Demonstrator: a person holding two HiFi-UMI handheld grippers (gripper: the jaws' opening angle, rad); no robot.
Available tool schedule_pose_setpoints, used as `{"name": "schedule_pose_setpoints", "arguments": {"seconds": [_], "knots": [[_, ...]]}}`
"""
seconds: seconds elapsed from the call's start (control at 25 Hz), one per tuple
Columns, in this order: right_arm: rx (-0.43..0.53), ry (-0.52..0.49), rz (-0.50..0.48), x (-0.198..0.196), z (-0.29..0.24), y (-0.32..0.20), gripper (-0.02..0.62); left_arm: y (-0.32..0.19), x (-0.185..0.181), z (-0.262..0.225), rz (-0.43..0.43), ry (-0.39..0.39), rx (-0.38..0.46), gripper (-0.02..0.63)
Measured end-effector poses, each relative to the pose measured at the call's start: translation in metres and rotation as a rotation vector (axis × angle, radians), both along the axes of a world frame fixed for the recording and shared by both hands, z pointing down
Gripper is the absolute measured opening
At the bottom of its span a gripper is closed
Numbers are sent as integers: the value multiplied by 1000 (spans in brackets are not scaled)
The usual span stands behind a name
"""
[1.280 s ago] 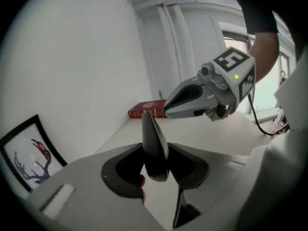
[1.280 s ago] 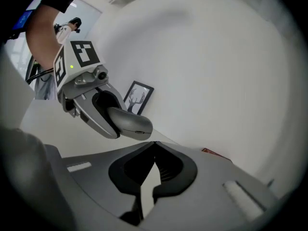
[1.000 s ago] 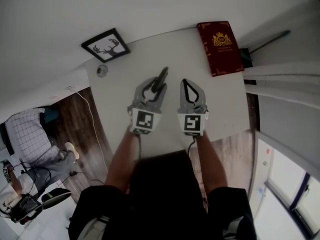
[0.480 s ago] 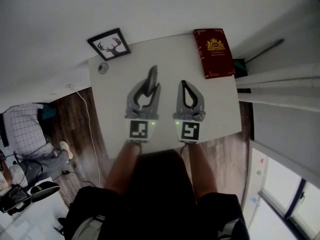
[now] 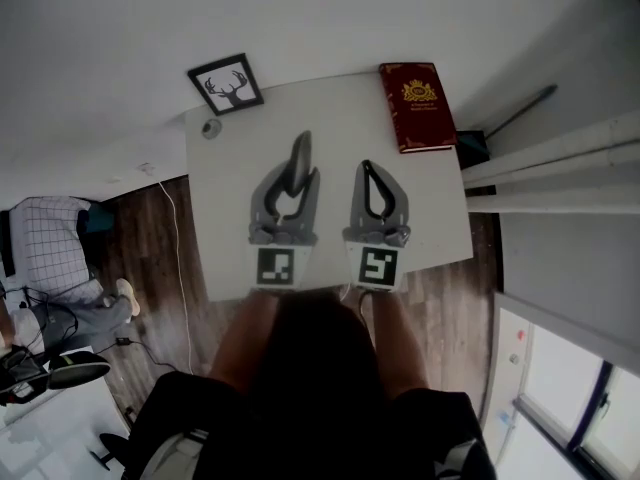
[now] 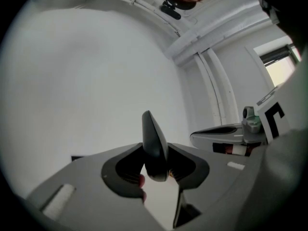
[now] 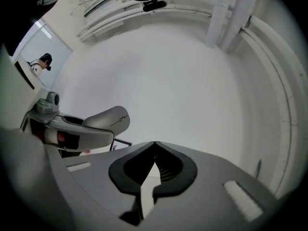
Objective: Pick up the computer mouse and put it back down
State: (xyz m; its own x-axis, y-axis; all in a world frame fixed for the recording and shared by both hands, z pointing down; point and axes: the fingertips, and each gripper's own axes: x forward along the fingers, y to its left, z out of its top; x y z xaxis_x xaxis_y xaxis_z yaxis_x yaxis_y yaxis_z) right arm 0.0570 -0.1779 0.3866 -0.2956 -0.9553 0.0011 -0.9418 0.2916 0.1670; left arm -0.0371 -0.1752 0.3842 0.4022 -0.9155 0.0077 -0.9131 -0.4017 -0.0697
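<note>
The left gripper (image 5: pixel 298 183) grips the mouse (image 5: pixel 301 155) on edge. Its long axis runs out past the jaws toward the table's (image 5: pixel 225 208) far edge, and it seems to be held clear above the middle. The right gripper (image 5: pixel 367 168), just beside it, is closed on nothing. Bare table lies below. The book (image 5: pixel 415 106) at the far right corner and the picture (image 5: pixel 227 84) at the far left corner are well apart.

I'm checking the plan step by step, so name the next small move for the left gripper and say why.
Probably lower the left gripper toward the white tabletop, and only then open it. Its fingers are clamped on the slim dark computer mouse, which is turned on edge and seems to be above the table. So the pickup looks done and the put-down remains. The right gripper is shut and empty.
</note>
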Motion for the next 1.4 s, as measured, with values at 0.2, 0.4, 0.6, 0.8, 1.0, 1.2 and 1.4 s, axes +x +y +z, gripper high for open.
{"name": "schedule_pose_setpoints", "arguments": {"seconds": [0.2,0.4,0.6,0.8,1.0,1.2,1.4], "knots": [[23,13,-32,-1,-18,29,14,28,3,-20,-35,-2,24,143],[81,-14,-47,-1,-43,49,14,49,7,-41,-39,0,65,143],[68,8,-40,-9,-47,64,14,66,6,-43,-18,7,41,143],[58,7,-10,-16,-50,80,14,79,-2,-44,6,-7,50,143],[71,3,14,-33,-55,113,14,108,-12,-49,53,4,68,143],[89,-7,41,-50,-71,148,14,139,-31,-64,71,16,92,143],[130,12,47,-71,-85,185,14,171,-52,-76,59,40,90,143]]}}
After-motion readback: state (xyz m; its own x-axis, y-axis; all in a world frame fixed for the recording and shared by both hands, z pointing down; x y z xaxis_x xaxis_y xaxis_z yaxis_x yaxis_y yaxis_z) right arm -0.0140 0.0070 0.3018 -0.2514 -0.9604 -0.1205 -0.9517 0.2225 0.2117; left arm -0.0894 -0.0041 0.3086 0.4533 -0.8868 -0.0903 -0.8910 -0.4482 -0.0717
